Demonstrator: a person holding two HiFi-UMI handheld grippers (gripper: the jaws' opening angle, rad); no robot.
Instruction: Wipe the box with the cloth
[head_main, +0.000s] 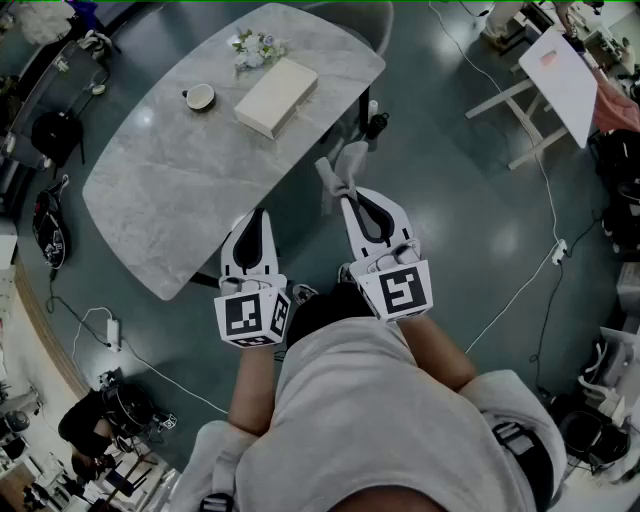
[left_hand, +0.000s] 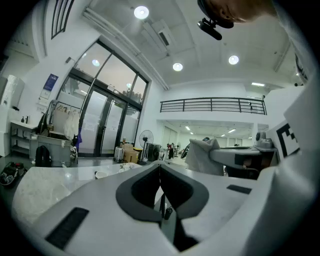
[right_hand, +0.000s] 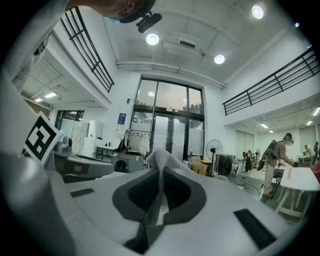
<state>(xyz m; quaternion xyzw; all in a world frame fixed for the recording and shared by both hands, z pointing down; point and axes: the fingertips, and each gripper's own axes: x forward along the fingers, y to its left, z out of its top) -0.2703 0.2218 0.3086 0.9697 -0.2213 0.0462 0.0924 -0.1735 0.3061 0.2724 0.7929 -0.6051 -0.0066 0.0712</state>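
While the person stands at the 6 o'clock edge of the grey table (head_main: 160, 190), both grippers point out over it and neither touches the box (head_main: 276, 96). That box, one only, lies flat on the far half of the table, its long axis running from about 7 o'clock to 1 o'clock.

The right gripper (head_main: 349, 197) is clamped on the single cloth (head_main: 340, 165), a pale fold sticking up past the closed tips; its own view shows the fabric (right_hand: 159, 156) pinched in the right gripper (right_hand: 160, 167). From there the box sits at roughly 11 o'clock, well apart.

The left gripper (head_main: 259, 218) has the box almost straight ahead at 12 o'clock. Its own view shows the left gripper (left_hand: 160, 167) with jaws pressed together and nothing between them.

Both look about equally far from the box. I'd judge the cloth hand must swing up and to the left to reach its near end.

Also on the table are one cup (head_main: 199, 96) at the box's 9 o'clock and one small bunch of flowers (head_main: 256, 47) at its 11 o'clock.
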